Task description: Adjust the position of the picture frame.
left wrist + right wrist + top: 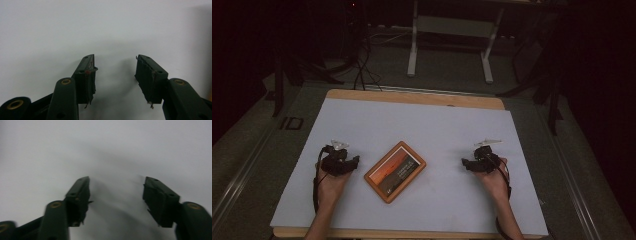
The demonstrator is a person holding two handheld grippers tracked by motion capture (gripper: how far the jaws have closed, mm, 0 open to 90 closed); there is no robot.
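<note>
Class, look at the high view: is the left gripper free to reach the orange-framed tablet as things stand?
Probably yes. The left gripper sits just left of the tablet with only bare white table cover between them, and its jaws stand open.

We see a wooden counter (362, 95) covered almost wholly by a pale sheet (422, 125), with bare wood along the far and near edges. On the sheet, near its middle and towards us, lies an orange-framed picture (395, 171) turned at an angle, showing a sunset-like scene. Two hand-held tools rest on the sheet to either side of it, the left tool (354, 161) and the right tool (465, 163)
</note>
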